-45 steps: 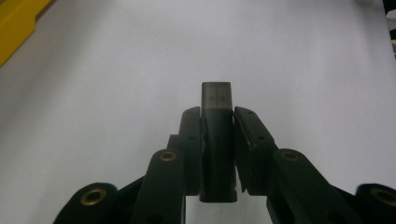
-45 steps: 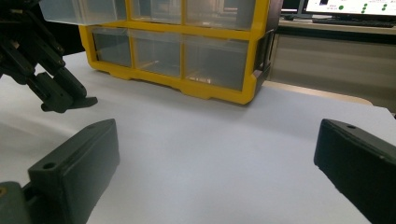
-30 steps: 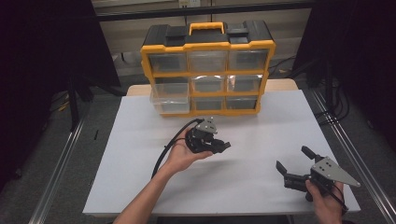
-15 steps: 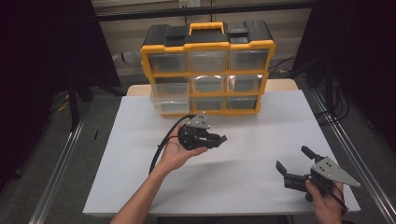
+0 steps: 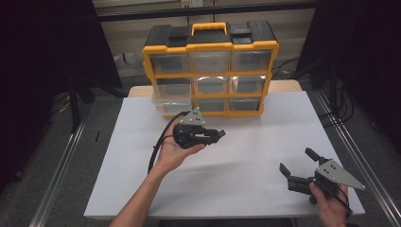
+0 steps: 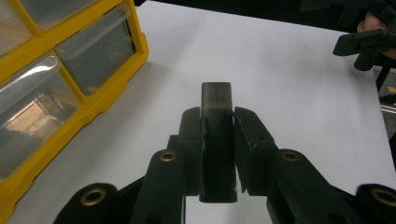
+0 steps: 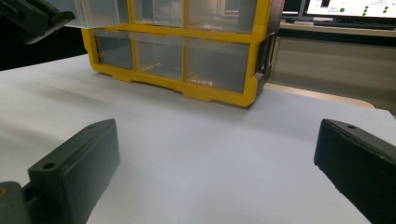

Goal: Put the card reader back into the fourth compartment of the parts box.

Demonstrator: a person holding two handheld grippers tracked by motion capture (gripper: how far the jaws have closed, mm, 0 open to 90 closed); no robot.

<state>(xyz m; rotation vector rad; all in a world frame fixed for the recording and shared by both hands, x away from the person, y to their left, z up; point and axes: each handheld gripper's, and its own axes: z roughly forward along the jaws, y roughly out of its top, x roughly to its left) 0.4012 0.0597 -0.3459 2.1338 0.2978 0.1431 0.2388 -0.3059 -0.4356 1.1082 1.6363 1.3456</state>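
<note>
Two grippers over a white table in a dark room: left gripper clamps a dark block, right gripper gapes wide.

High view sat above the near edge, looking forward and down over the white surface to the yellow drawer cabinet at the back. Left gripper view rode close over its jaws, cabinet on its left. Right gripper view sat low, facing the cabinet's bottom drawers. All three shared cabinet and surface.
</note>
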